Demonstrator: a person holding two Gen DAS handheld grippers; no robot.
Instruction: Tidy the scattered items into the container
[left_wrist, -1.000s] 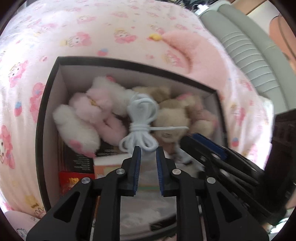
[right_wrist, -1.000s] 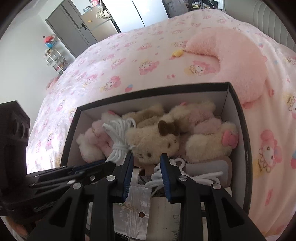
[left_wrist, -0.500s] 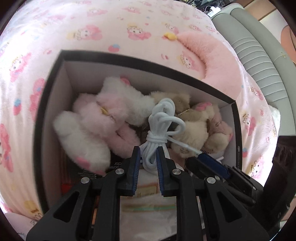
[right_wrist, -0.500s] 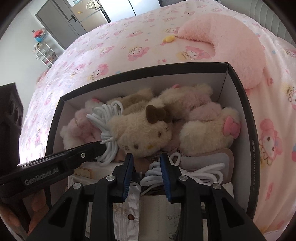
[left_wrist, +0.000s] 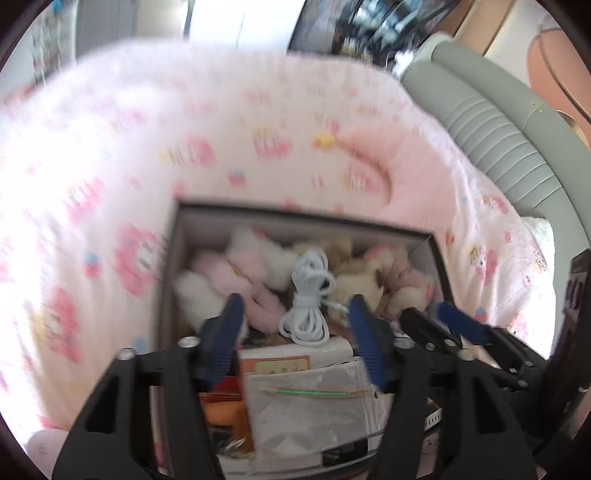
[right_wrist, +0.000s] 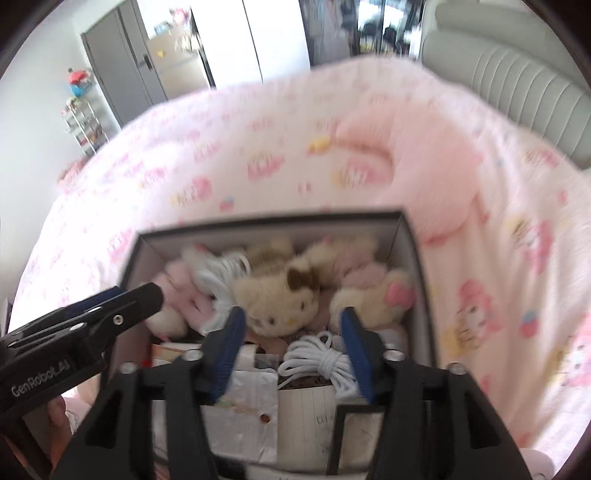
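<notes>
Left gripper and right gripper: jaws just sprung wide, nothing between pads. Both white cable bundles lie loose in box on bed, among plush toys. Cables light, floppy, slippery; pinch at wrapped waist.

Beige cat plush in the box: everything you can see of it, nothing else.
The beige cat plush lies in the black box, face up toward the right wrist camera. Fuzzy cream fur, dark brown bow at one ear, small dark eyes, yellow nose. It is wedged among other soft toys: a coiled white cable presses against its left side in that view, a cream plush with a pink bow sits on its right. Its body is hidden under neighbours. Neither gripper touches it. In the left wrist view it is blurred.
</notes>
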